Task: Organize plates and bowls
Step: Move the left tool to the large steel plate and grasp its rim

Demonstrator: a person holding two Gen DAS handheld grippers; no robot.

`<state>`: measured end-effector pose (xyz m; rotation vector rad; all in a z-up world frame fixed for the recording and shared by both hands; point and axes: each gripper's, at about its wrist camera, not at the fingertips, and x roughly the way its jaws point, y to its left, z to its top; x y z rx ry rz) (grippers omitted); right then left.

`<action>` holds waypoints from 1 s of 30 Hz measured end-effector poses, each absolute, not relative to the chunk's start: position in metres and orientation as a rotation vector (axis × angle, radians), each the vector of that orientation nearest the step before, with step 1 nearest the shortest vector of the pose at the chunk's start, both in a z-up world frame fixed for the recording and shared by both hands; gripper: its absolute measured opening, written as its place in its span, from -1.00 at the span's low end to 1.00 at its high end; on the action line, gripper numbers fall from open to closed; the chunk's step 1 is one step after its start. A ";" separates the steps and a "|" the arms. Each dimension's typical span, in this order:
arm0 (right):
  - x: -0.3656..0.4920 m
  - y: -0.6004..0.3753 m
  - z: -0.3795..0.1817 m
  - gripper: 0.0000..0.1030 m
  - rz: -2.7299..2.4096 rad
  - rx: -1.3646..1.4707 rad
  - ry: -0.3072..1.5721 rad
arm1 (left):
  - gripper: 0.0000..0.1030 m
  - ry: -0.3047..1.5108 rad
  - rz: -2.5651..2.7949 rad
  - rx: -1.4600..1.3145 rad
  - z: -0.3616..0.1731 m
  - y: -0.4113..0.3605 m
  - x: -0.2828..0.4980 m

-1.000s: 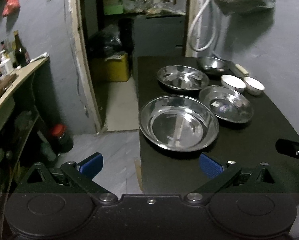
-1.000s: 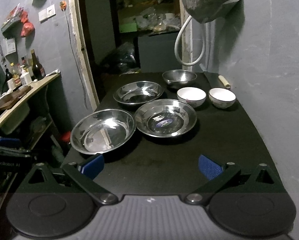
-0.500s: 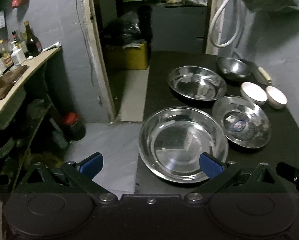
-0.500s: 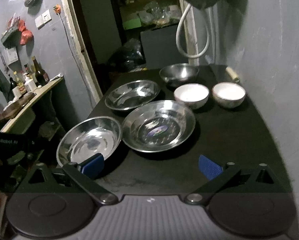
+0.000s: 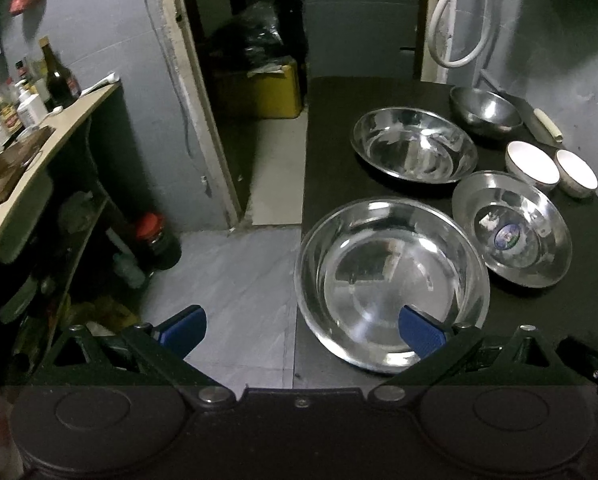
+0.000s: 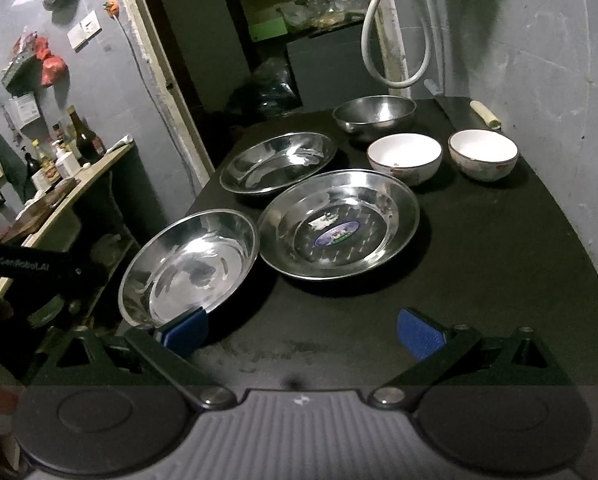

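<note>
— How far along are you?

— Barely begun, I'd say. Both my left tongs (image 5: pixel 301 330) and right tongs (image 6: pixel 303 334) are spread and hold nothing. On the table (image 6: pixel 479 280), nearest me, the big steel plate (image 5: pixel 391 280); beside it the labelled plate (image 6: pixel 339 226); beyond, a third plate (image 6: pixel 279 162), two white bowls (image 6: pixel 405 158) and a steel bowl (image 6: pixel 375 114). Nothing stacked.

— Any writing?

— "GenRobot.AI" on the left tongs' body; the plate's sticker is unreadable.
</note>
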<state>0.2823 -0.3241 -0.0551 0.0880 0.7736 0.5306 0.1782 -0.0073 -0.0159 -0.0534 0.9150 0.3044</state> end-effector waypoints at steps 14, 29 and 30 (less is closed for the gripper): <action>0.293 -0.293 -0.050 1.00 0.414 0.058 0.796 | 0.98 0.852 0.214 -0.050 -0.020 0.033 0.235; 0.378 -0.246 -0.042 1.00 0.368 0.014 0.713 | 0.98 0.810 0.173 -0.026 -0.029 0.063 0.318; 0.383 -0.244 -0.042 1.00 0.368 0.006 0.707 | 0.98 0.811 0.167 -0.025 -0.030 0.063 0.324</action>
